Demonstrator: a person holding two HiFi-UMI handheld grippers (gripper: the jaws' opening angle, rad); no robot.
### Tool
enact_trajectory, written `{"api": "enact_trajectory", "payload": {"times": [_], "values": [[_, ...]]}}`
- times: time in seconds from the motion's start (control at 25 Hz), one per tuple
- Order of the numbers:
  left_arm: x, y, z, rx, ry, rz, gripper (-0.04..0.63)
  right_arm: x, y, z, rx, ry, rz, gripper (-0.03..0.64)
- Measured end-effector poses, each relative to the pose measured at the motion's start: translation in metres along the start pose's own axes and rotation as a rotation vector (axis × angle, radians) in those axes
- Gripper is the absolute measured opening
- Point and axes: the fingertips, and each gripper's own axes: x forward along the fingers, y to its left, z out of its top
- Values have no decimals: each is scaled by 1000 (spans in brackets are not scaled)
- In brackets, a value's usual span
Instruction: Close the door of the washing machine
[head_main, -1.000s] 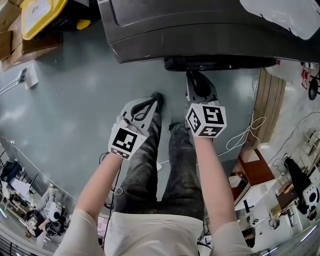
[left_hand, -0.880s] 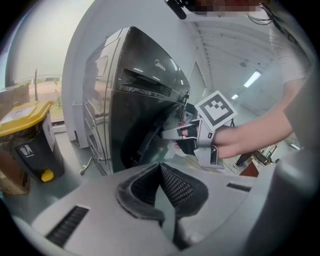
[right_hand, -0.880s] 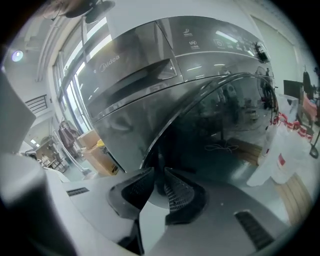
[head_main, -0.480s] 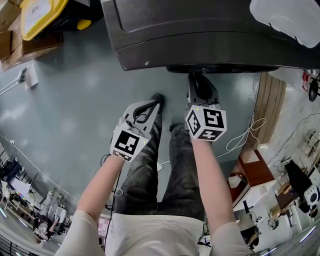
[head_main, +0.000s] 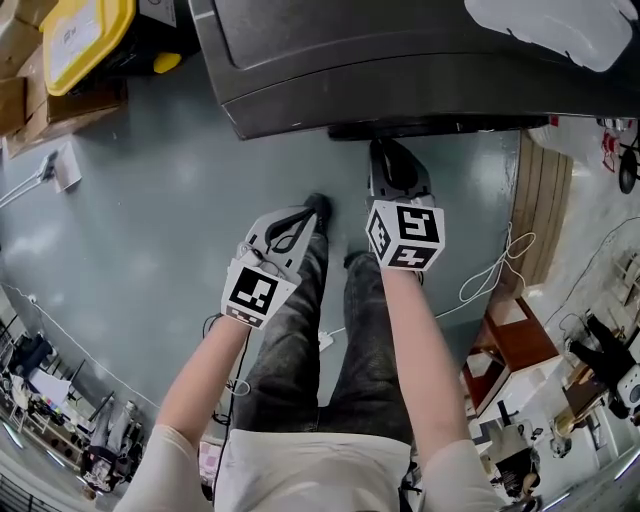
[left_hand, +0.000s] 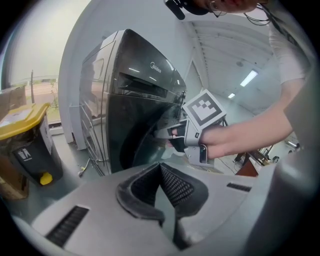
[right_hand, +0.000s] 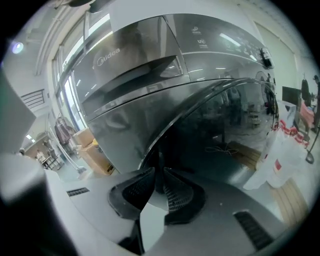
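Grey-blue floor (head_main: 150, 200) carries every item. The dark grey washing machine (head_main: 400, 50) stands at the floor's far edge in the head view, with its front panel toward the person. Its round dark door (right_hand: 225, 130) sits low on that front, swung nearly flush with the panel, its rim a little proud of it. A yellow-lidded bin (head_main: 85, 35) stands toward the floor's far left corner, beside the machine. The right gripper (right_hand: 159, 172) reaches the door's rim. Its jaws have just been closing, and the thin rim edge stands between the pads, which grasp it. The left gripper (left_hand: 160, 167) hangs to the left of the right one, short of the machine, jaws clenched tip to tip on nothing. A white cable (head_main: 490, 270) lies loose near the floor's right edge.
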Motion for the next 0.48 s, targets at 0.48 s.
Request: {"api": "enact_trajectory", "payload": {"times": [0.48], "values": [[-35, -25, 67, 76, -20, -40, 8, -66, 7, 54, -78, -10, 16, 55]]}}
